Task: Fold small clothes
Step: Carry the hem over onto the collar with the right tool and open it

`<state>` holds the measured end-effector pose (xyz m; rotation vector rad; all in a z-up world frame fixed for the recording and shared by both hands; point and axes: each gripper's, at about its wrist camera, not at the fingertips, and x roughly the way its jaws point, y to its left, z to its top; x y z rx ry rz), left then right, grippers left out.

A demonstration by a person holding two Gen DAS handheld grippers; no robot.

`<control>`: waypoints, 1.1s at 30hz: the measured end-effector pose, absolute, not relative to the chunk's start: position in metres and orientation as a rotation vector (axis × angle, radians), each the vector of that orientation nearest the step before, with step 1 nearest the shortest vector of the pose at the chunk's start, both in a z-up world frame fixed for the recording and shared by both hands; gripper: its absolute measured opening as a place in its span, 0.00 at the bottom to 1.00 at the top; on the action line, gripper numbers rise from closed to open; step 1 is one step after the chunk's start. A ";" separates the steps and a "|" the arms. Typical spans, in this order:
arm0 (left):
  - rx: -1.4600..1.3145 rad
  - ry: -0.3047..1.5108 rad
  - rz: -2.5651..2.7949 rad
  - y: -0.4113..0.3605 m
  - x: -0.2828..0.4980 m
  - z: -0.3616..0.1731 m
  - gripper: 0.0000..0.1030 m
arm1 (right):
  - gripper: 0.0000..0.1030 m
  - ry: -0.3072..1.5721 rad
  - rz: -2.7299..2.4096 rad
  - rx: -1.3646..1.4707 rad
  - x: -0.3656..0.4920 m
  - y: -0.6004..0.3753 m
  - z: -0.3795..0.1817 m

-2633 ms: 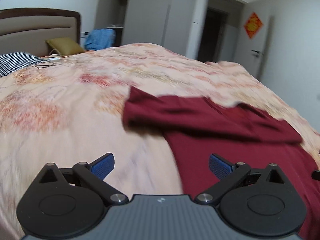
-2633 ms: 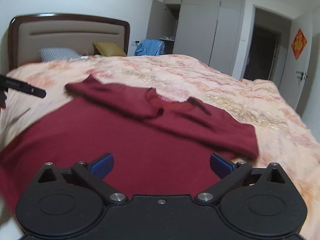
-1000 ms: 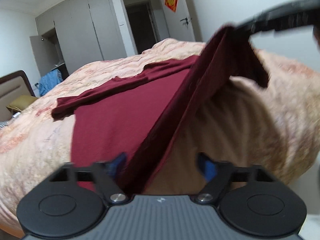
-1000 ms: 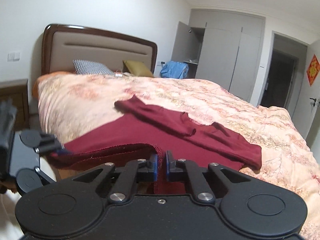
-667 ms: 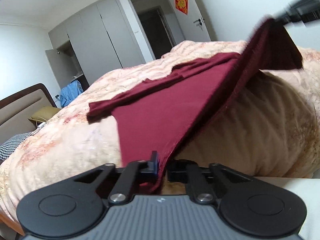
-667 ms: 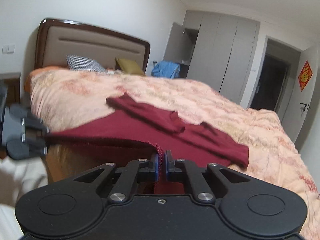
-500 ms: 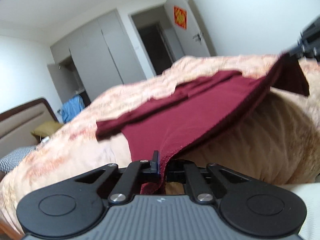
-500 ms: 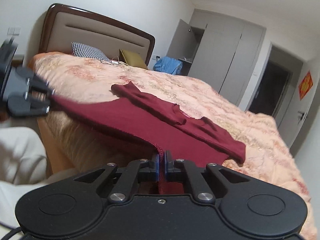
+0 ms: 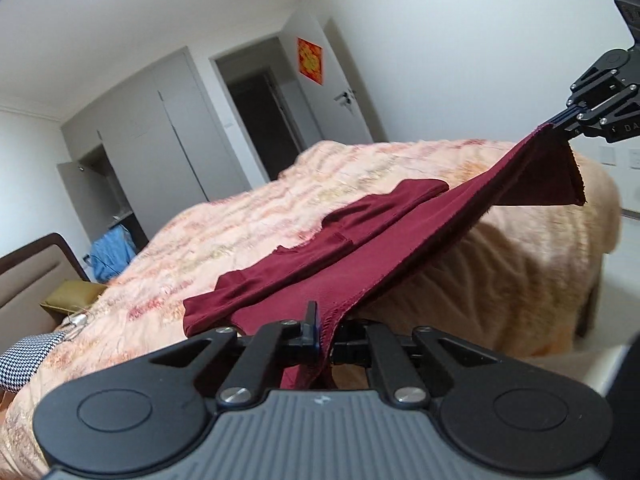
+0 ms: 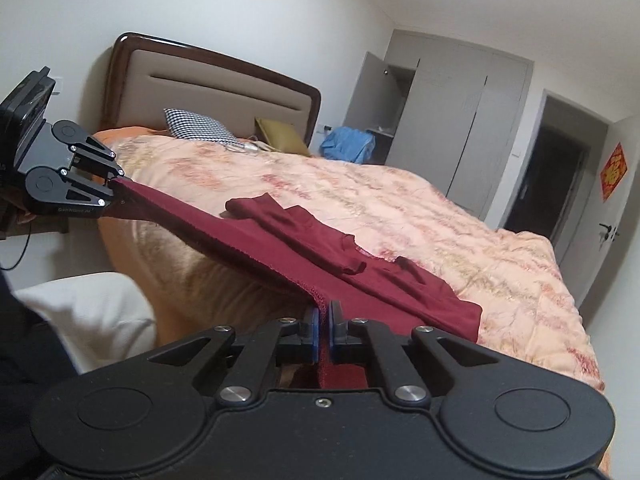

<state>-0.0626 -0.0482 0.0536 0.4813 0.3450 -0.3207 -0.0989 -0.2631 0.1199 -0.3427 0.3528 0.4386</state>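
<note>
Now both hand-held grippers — left, right — pinch the maroon shirt's hem.

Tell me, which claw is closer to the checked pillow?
Left. The left claw holds the shirt hem toward the pillow; the right claw holds it farther down the bed.

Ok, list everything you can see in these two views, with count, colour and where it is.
shirt: one, dark red, sleeves folded in, hem lifted off the bed
bedspread: one, peach floral, covering bed
headboard: one, beige with brown frame, far end
pillow: one, black-white check, by headboard
cushion: one, olive, beside pillow
blue cloth: one, by wardrobe
wardrobe: one, grey, one door open
left gripper: shut on hem
right gripper: shut on hem
</note>
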 end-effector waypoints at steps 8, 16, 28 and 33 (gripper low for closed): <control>0.474 0.401 -0.408 -0.038 -0.024 0.104 0.04 | 0.03 0.290 0.460 -0.324 -0.045 -0.270 0.151; 0.575 0.416 -0.404 -0.041 0.117 0.161 0.05 | 0.03 0.259 0.471 -0.298 0.109 -0.293 0.188; 0.392 0.674 -0.435 -0.018 0.351 0.099 0.05 | 0.03 0.480 0.451 -0.146 0.334 -0.304 0.110; 0.292 0.779 -0.462 0.005 0.393 0.051 0.05 | 0.04 0.563 0.458 -0.118 0.373 -0.296 0.068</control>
